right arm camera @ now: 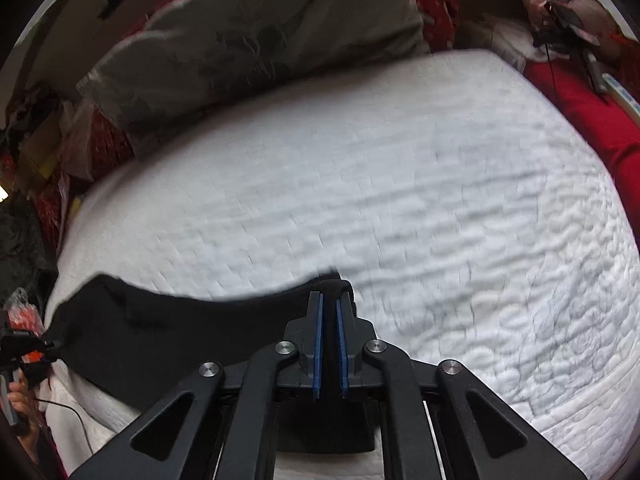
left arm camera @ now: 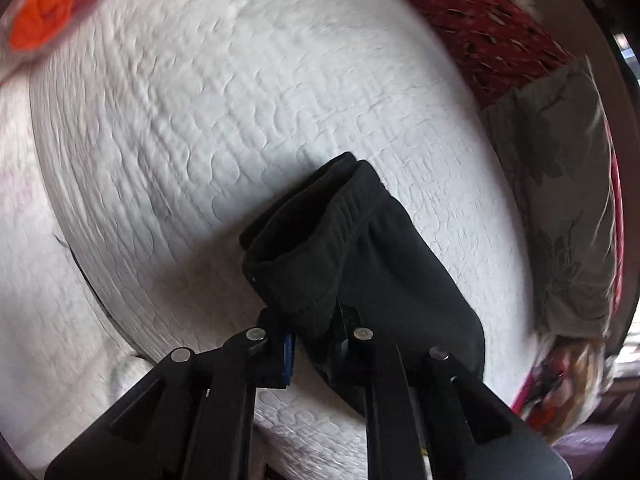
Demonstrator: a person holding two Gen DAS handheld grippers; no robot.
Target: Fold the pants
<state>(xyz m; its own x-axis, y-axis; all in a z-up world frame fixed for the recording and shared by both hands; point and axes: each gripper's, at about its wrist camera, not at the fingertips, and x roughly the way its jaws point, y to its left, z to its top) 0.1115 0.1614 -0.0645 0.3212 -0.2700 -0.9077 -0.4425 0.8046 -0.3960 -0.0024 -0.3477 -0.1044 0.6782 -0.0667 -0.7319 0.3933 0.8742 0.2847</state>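
Black pants (left arm camera: 352, 248) of soft knit cloth lie across the near part of a white quilted bedspread (left arm camera: 240, 100), and both ends are caught in the tools. The left gripper (left arm camera: 316, 340) has its black fingers closed tight on a bunched fold of the cloth; a strip of blue pad (left arm camera: 289, 358) shows on one finger, and the gathered elastic waistband rises just beyond the tips. The right gripper (right arm camera: 330, 308) is likewise pinched narrow, its two blue pads (right arm camera: 318, 344) nearly together with a thin edge of the dark cloth between them at the tips. From there the pants (right arm camera: 168, 332) stretch away in a long dark band to the left of the right wrist view, lifted a little off the cover, towards the other tool (right arm camera: 24, 350) at the frame's edge, where a person's hand (right arm camera: 20, 404) holds the handle.

Beyond the pants the white cover runs broad and bare. At its far side leans a grey-green pillow with a dark flower print (right arm camera: 256, 40), and behind it a red patterned cloth (left arm camera: 500, 40). A plain red blanket (right arm camera: 592, 120) lies along the far right edge, and a blurred orange thing (left arm camera: 40, 20) sits in the far corner of the left wrist view.
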